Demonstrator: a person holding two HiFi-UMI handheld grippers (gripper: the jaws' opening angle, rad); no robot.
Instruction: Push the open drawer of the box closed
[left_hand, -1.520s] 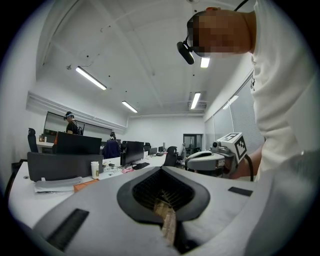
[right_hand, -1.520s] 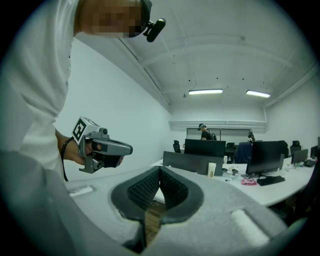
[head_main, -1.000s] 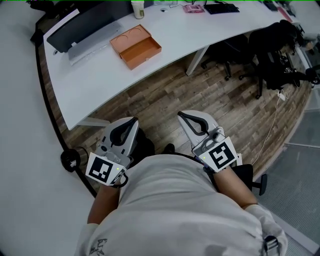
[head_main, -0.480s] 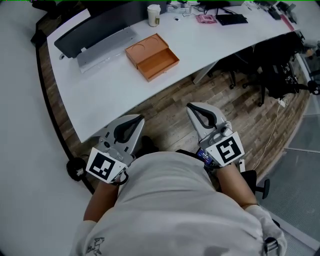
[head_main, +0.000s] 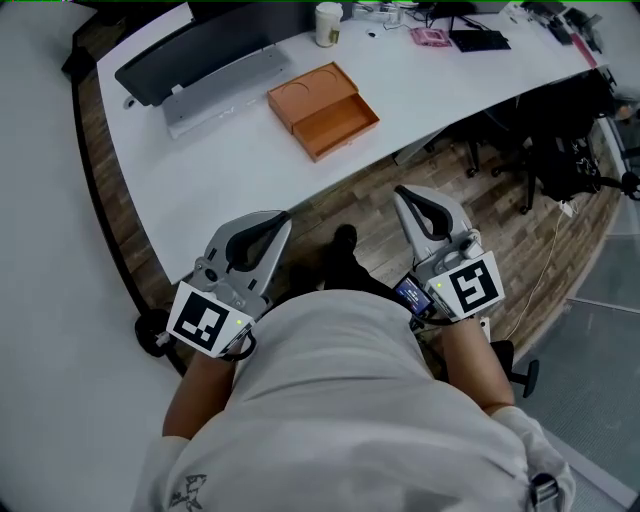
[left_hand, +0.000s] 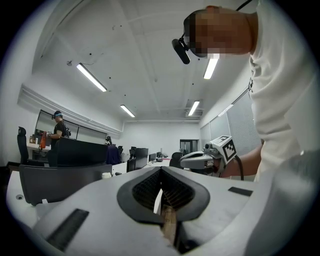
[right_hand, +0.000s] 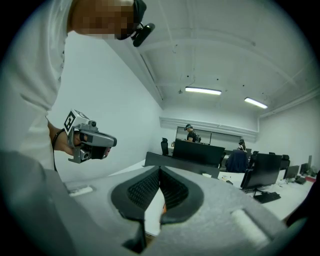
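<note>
An orange box lies on the white desk, its shallow drawer pulled out toward the desk's front edge. Both grippers are held close to the person's body, well short of the box and over the wooden floor. My left gripper is shut with nothing in it; its tips meet and point out level across the room. My right gripper is also shut and empty, its jaws pressed together. Each gripper shows in the other's view: the right gripper and the left gripper.
A black panel and a grey bar lie behind the box. A paper cup, a pink item and a black pad sit at the desk's back. Dark office chairs stand at the right.
The desk and box have slid down and to the right in the head view, nearer to me. Both grippers have risen toward the desk's front edge, still shut.
</note>
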